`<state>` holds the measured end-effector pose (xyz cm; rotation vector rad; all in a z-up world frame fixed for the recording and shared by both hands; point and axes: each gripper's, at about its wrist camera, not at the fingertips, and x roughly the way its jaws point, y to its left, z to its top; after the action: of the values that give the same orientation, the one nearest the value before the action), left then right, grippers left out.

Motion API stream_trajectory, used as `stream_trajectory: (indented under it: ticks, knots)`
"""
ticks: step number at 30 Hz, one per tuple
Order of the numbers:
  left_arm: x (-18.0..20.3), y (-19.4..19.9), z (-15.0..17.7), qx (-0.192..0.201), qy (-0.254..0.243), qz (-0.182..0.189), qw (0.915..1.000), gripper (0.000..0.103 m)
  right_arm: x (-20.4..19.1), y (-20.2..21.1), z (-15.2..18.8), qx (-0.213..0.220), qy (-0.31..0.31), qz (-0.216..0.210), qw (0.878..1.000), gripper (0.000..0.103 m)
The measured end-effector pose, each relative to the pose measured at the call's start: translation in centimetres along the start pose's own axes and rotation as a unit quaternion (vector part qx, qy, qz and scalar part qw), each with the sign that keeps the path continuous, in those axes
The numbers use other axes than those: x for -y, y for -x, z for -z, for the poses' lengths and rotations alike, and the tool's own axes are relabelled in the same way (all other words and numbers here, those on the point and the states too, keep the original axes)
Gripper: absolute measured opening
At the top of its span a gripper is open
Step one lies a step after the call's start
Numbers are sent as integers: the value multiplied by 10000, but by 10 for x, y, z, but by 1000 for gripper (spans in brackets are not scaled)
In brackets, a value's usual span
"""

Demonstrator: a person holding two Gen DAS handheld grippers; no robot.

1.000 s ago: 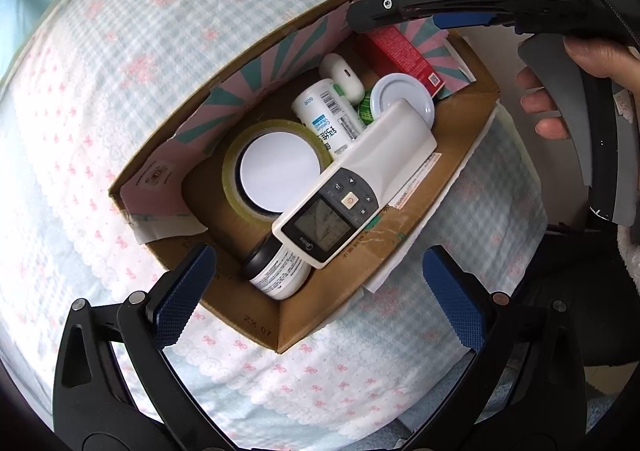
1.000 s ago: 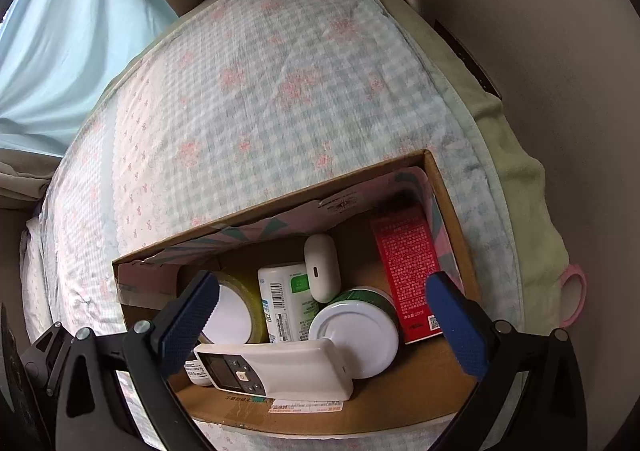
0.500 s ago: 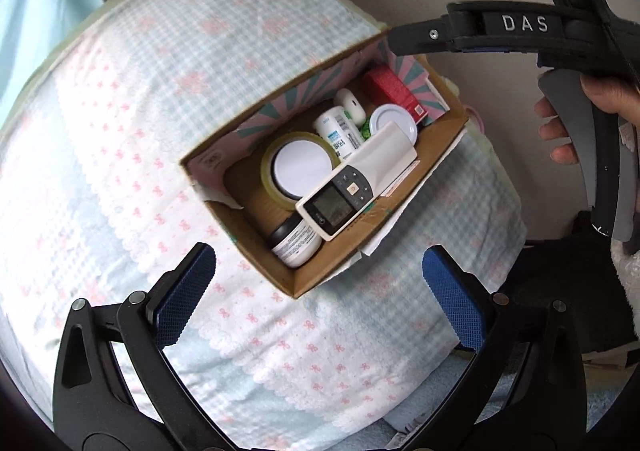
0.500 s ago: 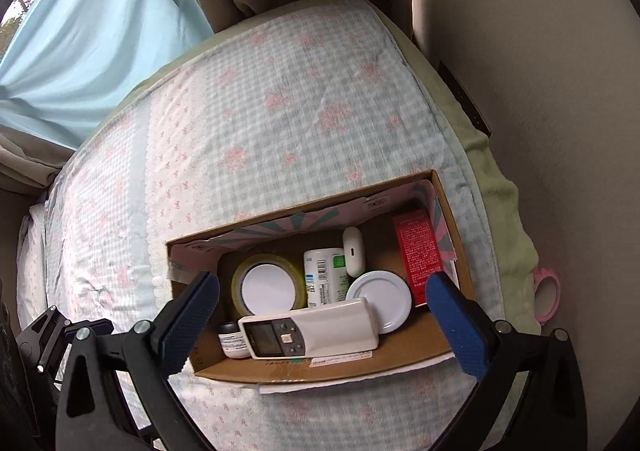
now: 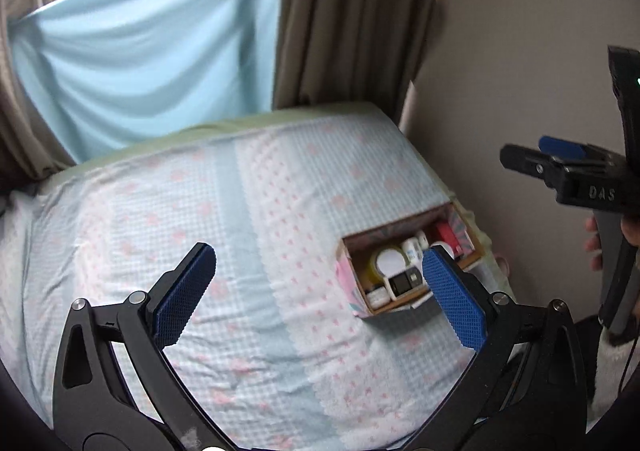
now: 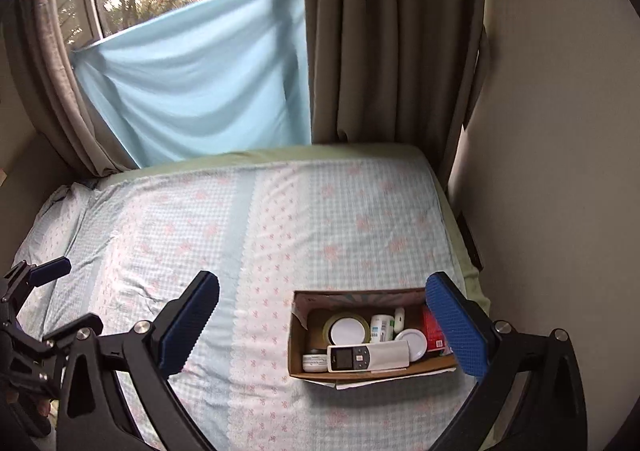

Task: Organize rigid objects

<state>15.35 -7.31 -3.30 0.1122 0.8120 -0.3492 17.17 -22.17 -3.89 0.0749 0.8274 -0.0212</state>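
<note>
An open cardboard box (image 6: pixel 298 335) sits on the bed near its right edge; it also shows in the left wrist view (image 5: pixel 352 283). Inside lie a white remote (image 6: pixel 368 358), a tape roll (image 6: pixel 346 329), a white bottle (image 6: pixel 380 327), a white-lidded jar (image 6: pixel 412 343), a red carton (image 6: pixel 432 327) and a small jar (image 6: pixel 314 361). My left gripper (image 5: pixel 320 291) is open and empty, high above the bed. My right gripper (image 6: pixel 324 325) is open and empty, well above the box; it also shows in the left wrist view (image 5: pixel 560 155).
The bed (image 6: pixel 240 235) has a light blue checked sheet with pink flowers. A beige wall (image 6: pixel 560 171) runs along its right side. Brown curtains (image 6: pixel 380 43) and a hanging blue cloth (image 6: pixel 192 91) cover the window behind.
Both grippers have pulled far back and up from the box. The box now looks small and the whole bed, curtains and window are in view. Both stay open.
</note>
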Motion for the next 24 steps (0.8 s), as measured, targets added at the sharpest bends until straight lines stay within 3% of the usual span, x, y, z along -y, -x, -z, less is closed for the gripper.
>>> stream_trajectory:
  ticks: [4,8,10,15,24]
  knots:
    - [-14,64,4,862,133,-538,9947,103,-34,53,10,656,58,-56,9978,103]
    - [-14,99,23,1308,171,-887,9873,103,-60,82,29,1070,198,33,9941,103]
    - [-13,110,36,1423,161,-1170,9828,103,-69,90,41,1179,220,35,9928,103]
    - [-9,121,59,1624,99,-1385,9769,103,-78,94,62,1307,233,131,9911,103]
    - [-18,131,73,1697,268,-1281,9768,103,-78,99,67,1390,115,254,9899,103]
